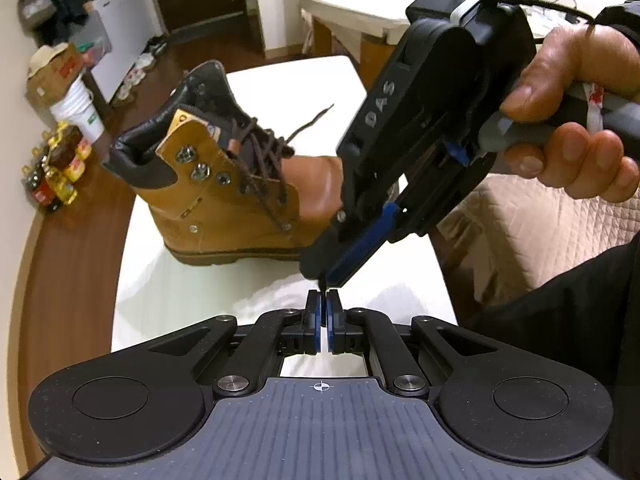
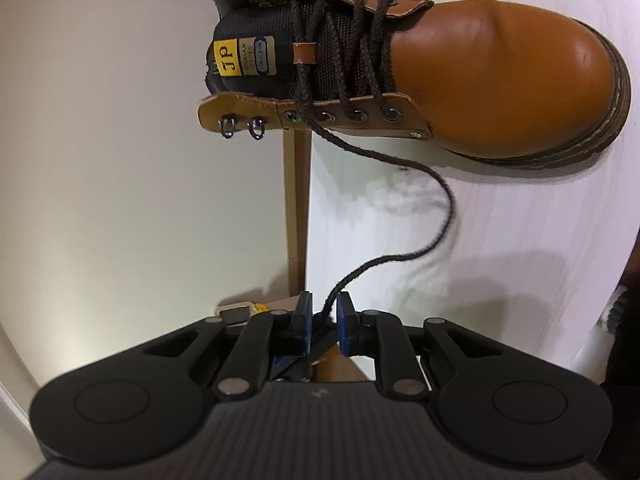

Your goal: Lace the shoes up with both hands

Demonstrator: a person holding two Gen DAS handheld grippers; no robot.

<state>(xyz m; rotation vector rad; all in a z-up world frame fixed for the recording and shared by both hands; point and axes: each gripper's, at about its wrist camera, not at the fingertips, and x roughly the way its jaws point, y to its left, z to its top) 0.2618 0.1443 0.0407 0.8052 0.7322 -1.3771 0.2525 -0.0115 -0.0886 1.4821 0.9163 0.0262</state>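
Lacing part done: boot (image 2: pixel 460 80) on the white table (image 2: pixel 440 240), brown lace (image 2: pixel 436 216) crossed through the lower eyelets, the two top hooks (image 2: pixel 242 126) on the near flap bare, no knot; judged roughly midway, with hooks and bow left. Free lace end running slack from an upper eyelet across the table to the right gripper (image 2: pixel 323 312), jaws slightly apart with the lace passing between them, grip not certain. Left gripper (image 1: pixel 324 308) just below the right gripper's tips, jaws almost together, a thin dark strand apparently pinched between them, though too small to confirm as lace. Second lace end trailing off the far side. Boot upright on its sole, long axis running heel to toe, toe toward the right gripper in the left wrist view.
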